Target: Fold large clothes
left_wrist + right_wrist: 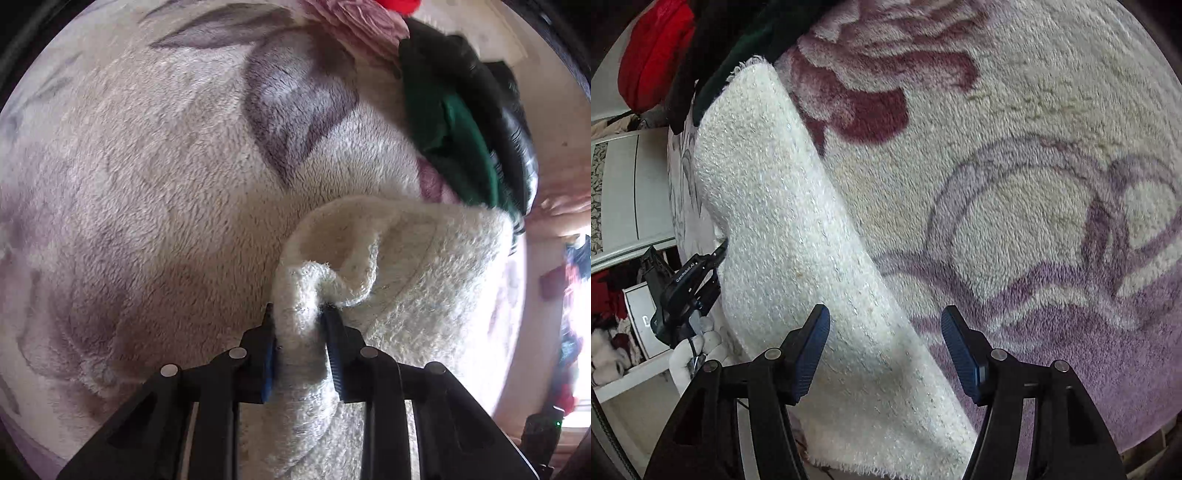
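A large cream fluffy garment (pixel 406 258) lies on a floral plush blanket (pixel 147 184). My left gripper (pixel 299 314) is shut on a bunched fold of the cream garment near its edge. In the right wrist view the same garment (pixel 783 229) stretches as a long strip from upper left to the bottom, with a frayed end. My right gripper (pixel 884 317) is open and empty, its left finger over the garment and its right finger over the blanket (pixel 1034 184). The left gripper (pixel 690 284) shows at the garment's left edge in that view.
A pile of dark green and black clothes (pixel 461 122) lies at the blanket's far right, with a pink item (pixel 354 22) and a red one (pixel 653 51) behind. White furniture (pixel 635 192) stands beside the bed at the left of the right wrist view.
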